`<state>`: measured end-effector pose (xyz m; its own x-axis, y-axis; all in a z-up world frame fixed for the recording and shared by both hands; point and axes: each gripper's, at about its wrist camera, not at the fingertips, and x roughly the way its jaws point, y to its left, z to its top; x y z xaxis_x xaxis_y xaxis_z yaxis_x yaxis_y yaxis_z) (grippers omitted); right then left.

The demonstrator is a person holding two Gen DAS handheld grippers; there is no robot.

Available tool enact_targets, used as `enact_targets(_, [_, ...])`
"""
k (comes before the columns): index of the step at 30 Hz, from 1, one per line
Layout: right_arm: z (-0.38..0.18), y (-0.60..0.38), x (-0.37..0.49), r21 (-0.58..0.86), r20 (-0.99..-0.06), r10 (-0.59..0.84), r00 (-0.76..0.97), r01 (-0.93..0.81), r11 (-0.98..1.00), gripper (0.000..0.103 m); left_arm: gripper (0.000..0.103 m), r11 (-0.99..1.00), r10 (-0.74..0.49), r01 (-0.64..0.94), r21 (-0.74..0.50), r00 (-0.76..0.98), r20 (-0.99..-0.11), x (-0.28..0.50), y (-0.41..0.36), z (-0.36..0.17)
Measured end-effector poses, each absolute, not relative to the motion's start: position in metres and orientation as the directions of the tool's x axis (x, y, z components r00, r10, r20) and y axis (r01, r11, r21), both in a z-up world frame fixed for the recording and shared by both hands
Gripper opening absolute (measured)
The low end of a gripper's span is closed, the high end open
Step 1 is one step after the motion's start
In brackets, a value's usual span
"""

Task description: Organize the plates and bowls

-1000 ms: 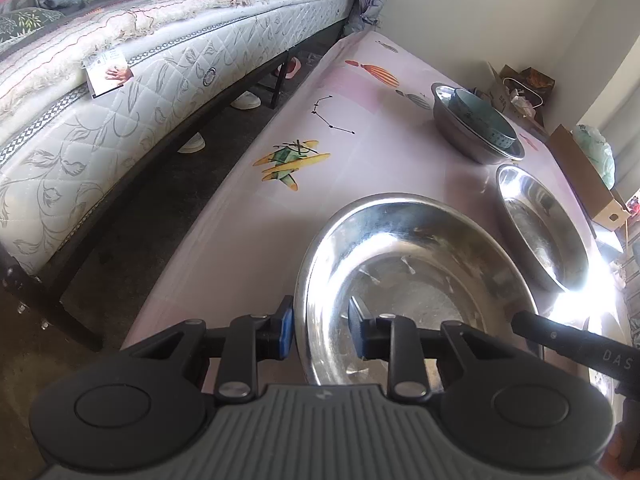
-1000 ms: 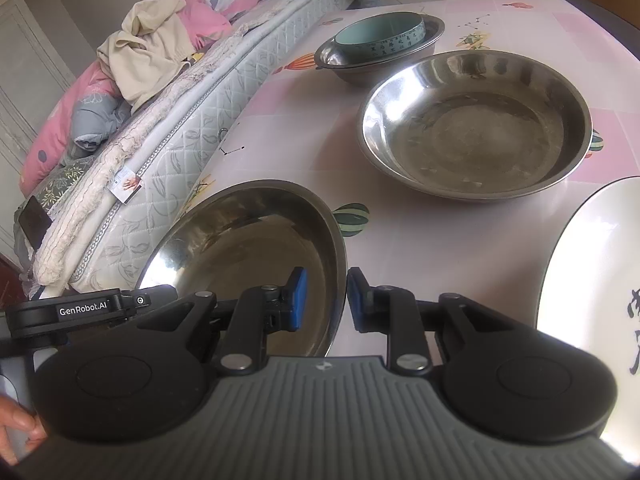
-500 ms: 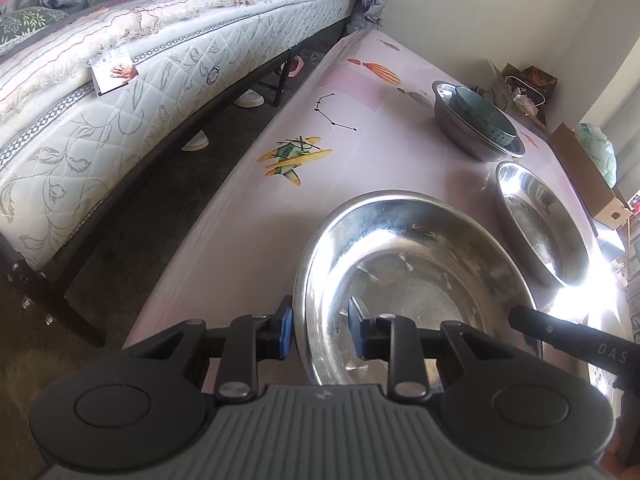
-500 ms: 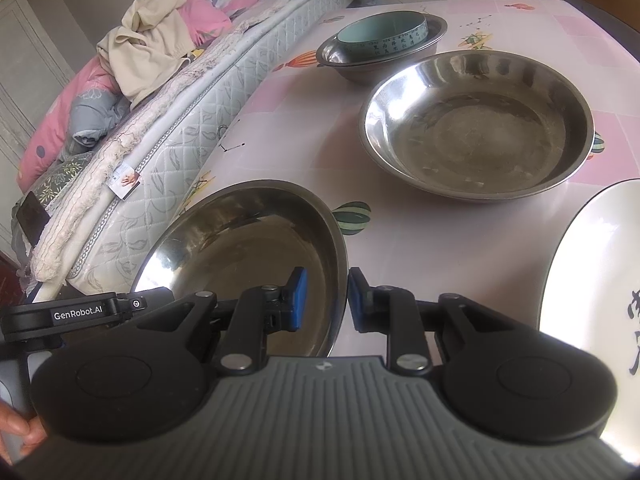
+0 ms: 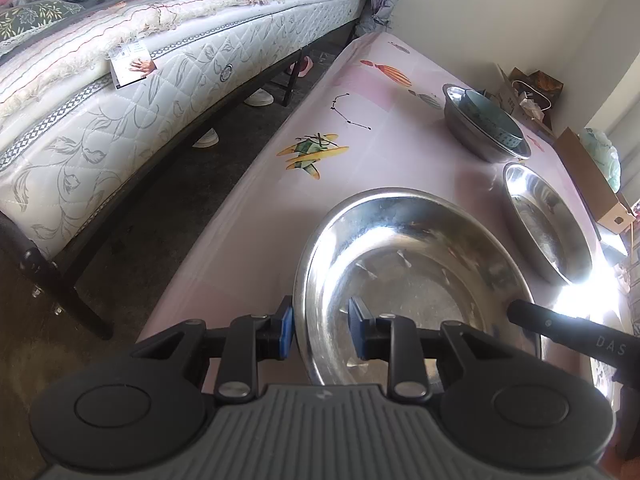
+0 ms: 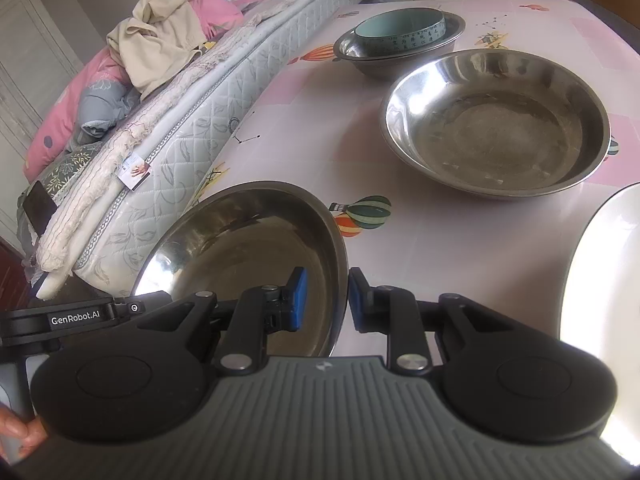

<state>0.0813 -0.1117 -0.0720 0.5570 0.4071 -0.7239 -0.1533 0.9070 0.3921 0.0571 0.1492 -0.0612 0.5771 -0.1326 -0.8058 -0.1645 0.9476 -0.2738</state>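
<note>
A wide steel bowl (image 5: 420,272) sits at the near end of the pink table (image 5: 360,160), close to its left edge. My left gripper (image 5: 320,330) is shut on the bowl's near-left rim, one blue pad outside and one inside. My right gripper (image 6: 326,302) is shut on the opposite rim of the same bowl (image 6: 248,248). A second large steel bowl (image 6: 496,128) stands empty farther along the table. Behind it a smaller steel bowl (image 6: 384,56) holds a teal ceramic bowl (image 6: 400,28). A white plate (image 6: 600,272) lies at the right edge of the right wrist view.
A bed with a quilted mattress (image 5: 120,100) and piled bedding (image 6: 160,40) runs along the table's left side, with a dark floor gap (image 5: 180,220) between. A cardboard box (image 5: 592,184) sits beyond the table's far right. A hand (image 6: 16,428) holds the left tool.
Both grippers keep the same hold on the near steel bowl. The left wrist view has drifted only slightly; nothing else has moved.
</note>
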Motion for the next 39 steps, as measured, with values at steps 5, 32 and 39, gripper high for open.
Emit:
enact_targets(5, [-0.071,-0.113,0.081,0.396,-0.720,0.410,0.560,-0.153,0.905,0.022,0.028,0.947,-0.133,-0.165,-0.274,0.575,-0.807,0.055,0.148,-0.062])
enact_targets(32, [-0.075,-0.111,0.079,0.405,-0.726,0.416,0.547,-0.148,0.902,0.022,0.034,0.957,-0.107,-0.161,-0.241,0.577,-0.810,0.065,0.144,-0.064])
enact_targets(39, [-0.076,-0.111,0.078,0.407,-0.726,0.418,0.546,-0.148,0.901,0.022,0.040,0.957,-0.112,-0.156,-0.244,0.577,-0.809,0.066,0.143,-0.063])
